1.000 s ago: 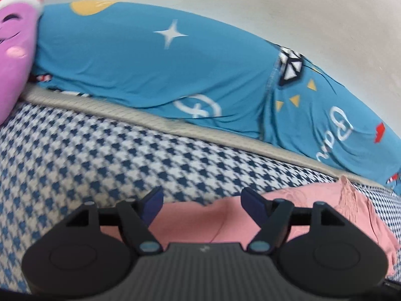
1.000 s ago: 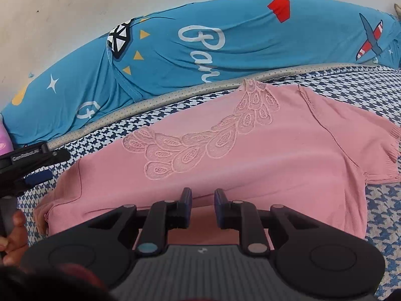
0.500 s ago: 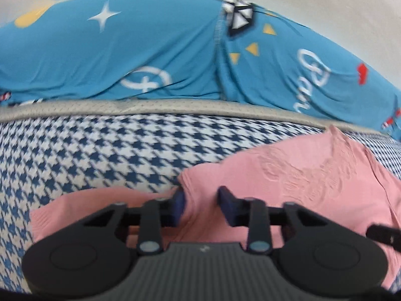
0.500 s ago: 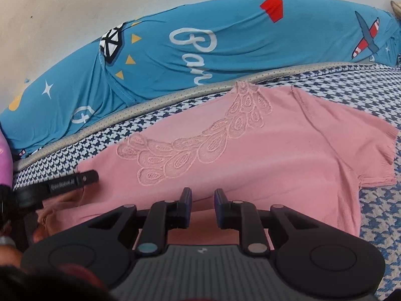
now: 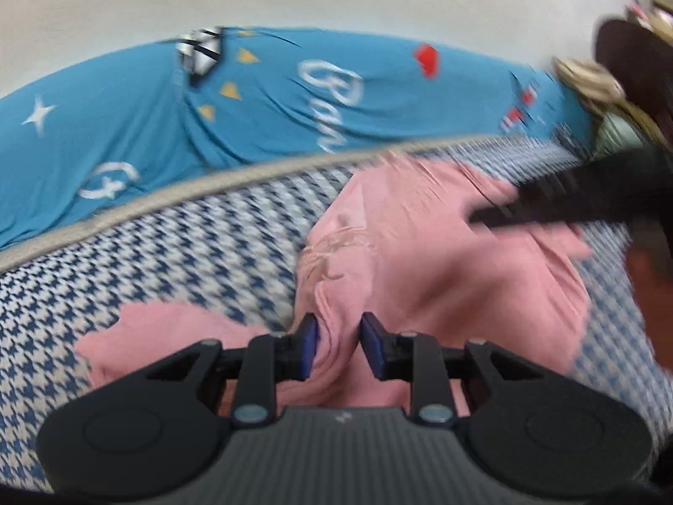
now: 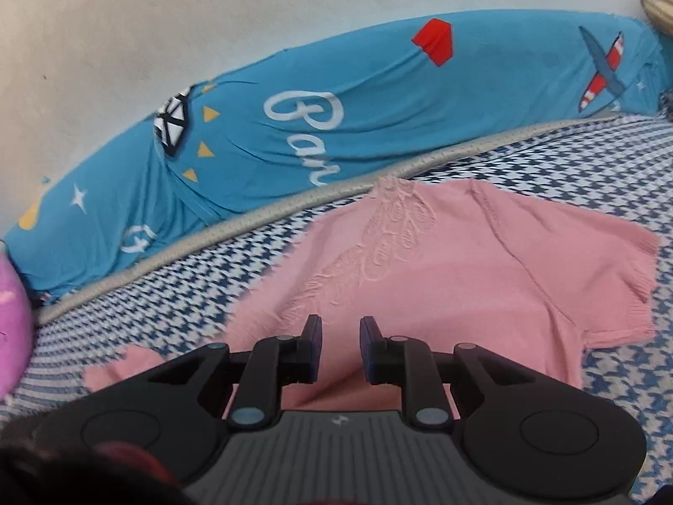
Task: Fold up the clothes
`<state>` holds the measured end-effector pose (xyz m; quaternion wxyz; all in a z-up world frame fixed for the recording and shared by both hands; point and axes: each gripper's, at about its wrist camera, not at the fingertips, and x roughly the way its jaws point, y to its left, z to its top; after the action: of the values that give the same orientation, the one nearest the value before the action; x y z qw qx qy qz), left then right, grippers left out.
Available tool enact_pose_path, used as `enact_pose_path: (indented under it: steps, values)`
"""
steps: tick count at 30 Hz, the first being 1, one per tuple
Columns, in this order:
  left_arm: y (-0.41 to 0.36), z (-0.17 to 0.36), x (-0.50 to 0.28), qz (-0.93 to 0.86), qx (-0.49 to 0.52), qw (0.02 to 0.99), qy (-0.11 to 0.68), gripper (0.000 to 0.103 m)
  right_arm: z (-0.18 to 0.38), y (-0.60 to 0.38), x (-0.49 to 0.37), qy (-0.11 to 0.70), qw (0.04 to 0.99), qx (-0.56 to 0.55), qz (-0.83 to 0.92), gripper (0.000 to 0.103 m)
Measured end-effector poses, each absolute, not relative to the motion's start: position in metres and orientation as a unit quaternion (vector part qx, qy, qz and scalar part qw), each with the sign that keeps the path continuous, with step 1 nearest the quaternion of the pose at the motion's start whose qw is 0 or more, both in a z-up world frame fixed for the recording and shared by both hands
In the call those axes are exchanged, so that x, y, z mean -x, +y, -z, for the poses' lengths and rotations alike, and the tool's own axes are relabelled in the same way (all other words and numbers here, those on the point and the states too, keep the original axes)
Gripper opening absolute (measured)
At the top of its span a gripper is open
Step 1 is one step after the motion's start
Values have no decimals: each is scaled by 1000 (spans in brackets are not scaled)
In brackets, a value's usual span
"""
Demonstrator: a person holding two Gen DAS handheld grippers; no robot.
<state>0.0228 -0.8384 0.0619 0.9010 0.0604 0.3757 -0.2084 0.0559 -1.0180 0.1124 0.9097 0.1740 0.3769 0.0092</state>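
A pink short-sleeved shirt with an embossed front lies on a blue-and-white houndstooth bed cover. My left gripper is shut on a bunched fold of it, and one pink sleeve trails to the left. In the right wrist view the shirt spreads ahead and to the right. My right gripper is shut on its near edge, which is lifted slightly. In the left wrist view, the right gripper's black finger shows blurred over the shirt.
A long blue printed cushion runs along the pale wall behind the bed cover. A purple plush sits at the far left. A hand is at the right edge of the left wrist view.
My left gripper shut on the shirt's left side and carried it rightward toward the right gripper, so the shirt looks narrower. The right gripper has stayed shut on the near edge.
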Motion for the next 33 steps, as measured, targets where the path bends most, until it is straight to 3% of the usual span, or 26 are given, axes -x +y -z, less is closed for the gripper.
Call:
enact_pose_path:
  steps: [6,16,28,33]
  values:
    - [-840,-60,-1,195,-62,898,389,44,-109,-1023,-60,378,903,-198,-39,20]
    - [-814,-68,12,153,-16,907,392,50,-111,-993,-66,342,916,-166,-128,20]
    - [-779,-60,-5,59,21,904,422,55,-85,-940,-81,366,912,-92,-159,20]
    - [-773,-59,-6,37,27,903,427,64,-72,-930,-82,389,909,-50,-141,20]
